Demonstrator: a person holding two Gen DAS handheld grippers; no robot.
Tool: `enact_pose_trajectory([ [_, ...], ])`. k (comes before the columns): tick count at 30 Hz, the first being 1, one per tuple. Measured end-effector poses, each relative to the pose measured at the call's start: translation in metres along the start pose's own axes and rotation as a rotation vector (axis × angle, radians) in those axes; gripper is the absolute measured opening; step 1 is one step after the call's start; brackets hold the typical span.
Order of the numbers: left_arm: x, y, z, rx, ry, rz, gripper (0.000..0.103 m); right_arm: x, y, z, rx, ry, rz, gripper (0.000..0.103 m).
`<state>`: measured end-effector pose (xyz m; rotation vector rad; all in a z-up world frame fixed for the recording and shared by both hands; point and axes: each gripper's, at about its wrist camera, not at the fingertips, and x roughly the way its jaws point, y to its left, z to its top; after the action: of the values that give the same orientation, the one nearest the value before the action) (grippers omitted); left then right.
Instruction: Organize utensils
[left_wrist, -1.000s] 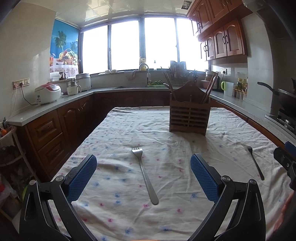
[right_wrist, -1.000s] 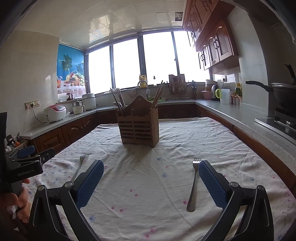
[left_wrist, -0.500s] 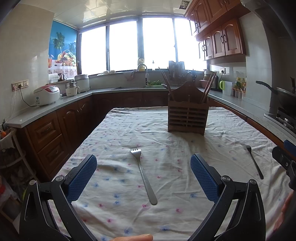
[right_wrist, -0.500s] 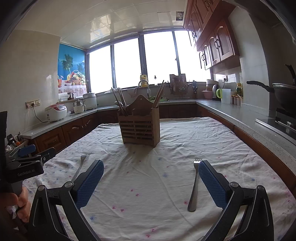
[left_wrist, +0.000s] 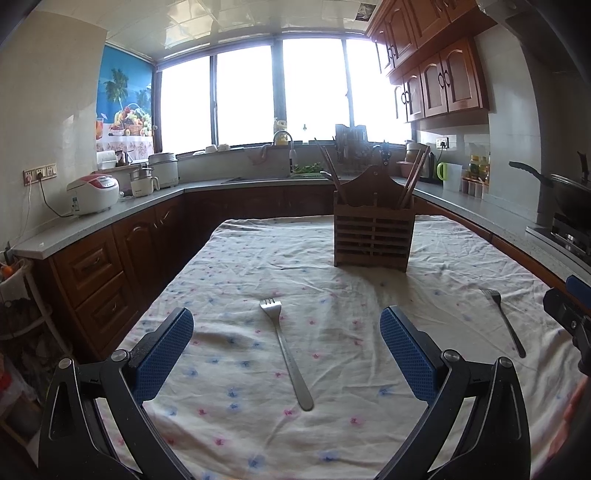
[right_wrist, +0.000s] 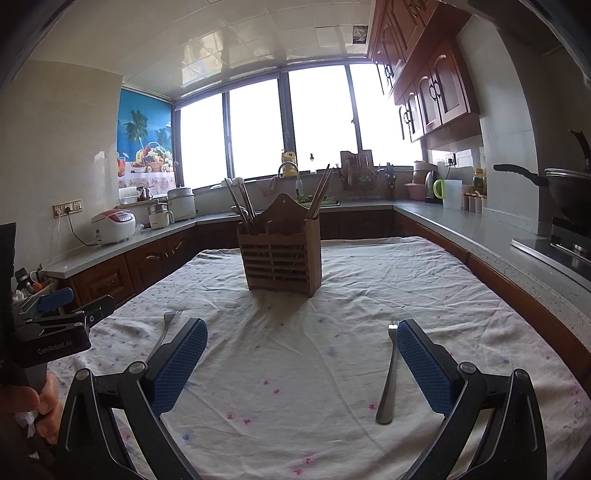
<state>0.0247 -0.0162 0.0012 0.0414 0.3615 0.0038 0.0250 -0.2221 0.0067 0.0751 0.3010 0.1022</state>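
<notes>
Both grippers, left (left_wrist: 286, 349) and right (right_wrist: 301, 360), wide open, empty. Risk: my pads snag the cloth (left_wrist: 332, 280) under flat forks (left_wrist: 286, 350), dragging it.

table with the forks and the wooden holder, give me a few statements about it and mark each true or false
1. Two forks lie flat on the cloth: the left fork and the right fork. True.
2. The left gripper is shut on a fork. False: its jaws stand wide open, with the left fork on the cloth between them.
3. The wooden holder already has chopsticks standing in it. True.
4. The wooden holder lies tipped on its side. False: it stands upright.
5. The right gripper holds the right fork. False: it is open and empty, and that fork lies by its right finger.
</notes>
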Motion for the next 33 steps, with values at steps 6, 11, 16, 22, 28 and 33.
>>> enact_pose_trajectory([
  [6, -0.0001, 0.0005, 0.0006, -0.001, 0.002, -0.002, 0.103, -0.0003, 0.001, 0.0015, -0.003, -0.003, 0.003, 0.103],
  [11, 0.0016, 0.0004, 0.001, 0.003, 0.006, -0.009, 0.103, -0.0005, 0.0018, 0.0025, -0.003, -0.003, 0.004, 0.103],
  [16, 0.0011, 0.0001, 0.0018, 0.002, 0.004, -0.012, 0.103, -0.0006, 0.0017, 0.0027, -0.002, -0.004, 0.004, 0.103],
  [22, 0.0018, -0.0004, 0.003, -0.002, 0.01, -0.016, 0.103, -0.0003, 0.0018, 0.0031, -0.002, -0.004, 0.005, 0.103],
  [28, 0.0026, -0.0009, 0.0029, 0.0, 0.013, -0.017, 0.103, -0.0001, 0.0019, 0.0039, -0.002, -0.004, 0.002, 0.103],
  [33, 0.0055, -0.0012, 0.003, 0.001, 0.019, -0.027, 0.103, 0.0011, -0.0011, 0.0066, 0.004, -0.003, -0.004, 0.103],
])
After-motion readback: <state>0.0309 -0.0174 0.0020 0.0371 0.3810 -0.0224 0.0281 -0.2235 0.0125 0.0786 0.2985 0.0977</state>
